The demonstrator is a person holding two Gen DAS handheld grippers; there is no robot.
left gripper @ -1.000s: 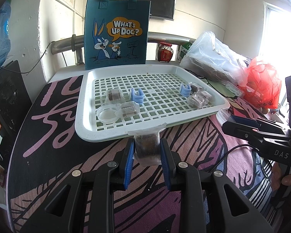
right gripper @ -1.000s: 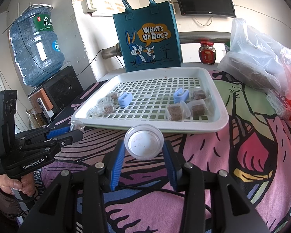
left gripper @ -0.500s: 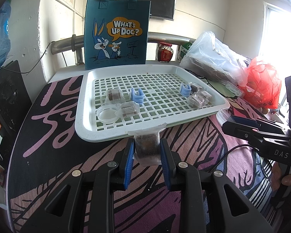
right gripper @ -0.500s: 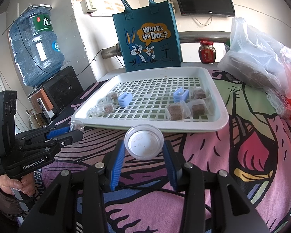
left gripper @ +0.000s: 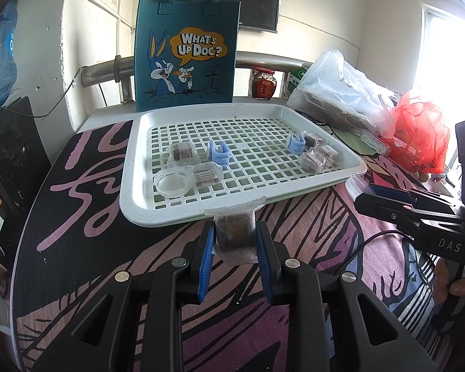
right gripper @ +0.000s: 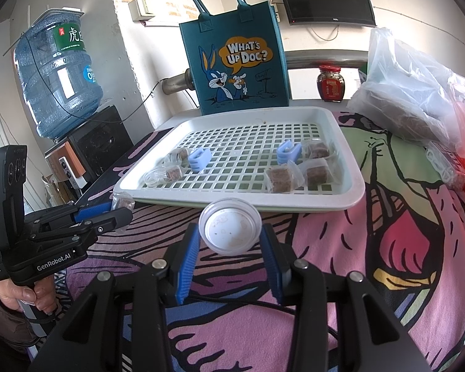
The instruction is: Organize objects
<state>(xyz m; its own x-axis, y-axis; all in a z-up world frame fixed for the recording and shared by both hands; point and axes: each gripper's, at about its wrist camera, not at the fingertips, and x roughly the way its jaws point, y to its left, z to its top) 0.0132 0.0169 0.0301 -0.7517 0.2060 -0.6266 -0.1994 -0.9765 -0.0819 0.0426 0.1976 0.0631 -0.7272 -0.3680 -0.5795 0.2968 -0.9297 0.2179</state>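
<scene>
Pink-and-black patterned cloth covers the desk (left gripper: 77,223), and nearest over it the left gripper (left gripper: 234,245) has its jaws pinching a clear packet (left gripper: 234,238) holding a brown cube, while the right gripper (right gripper: 229,249) pinches a round lid (right gripper: 229,229) by its rim, both just short of the white tray (right gripper: 353,192). I judge each should be carried in level over the near rim and let go only once it rests on the grid. Farther in, the tray holds two blue clips (left gripper: 217,154), five more packets as far as I can count, and one clear round cup (left gripper: 171,182), with the blue bag (left gripper: 186,55) standing beyond.
</scene>
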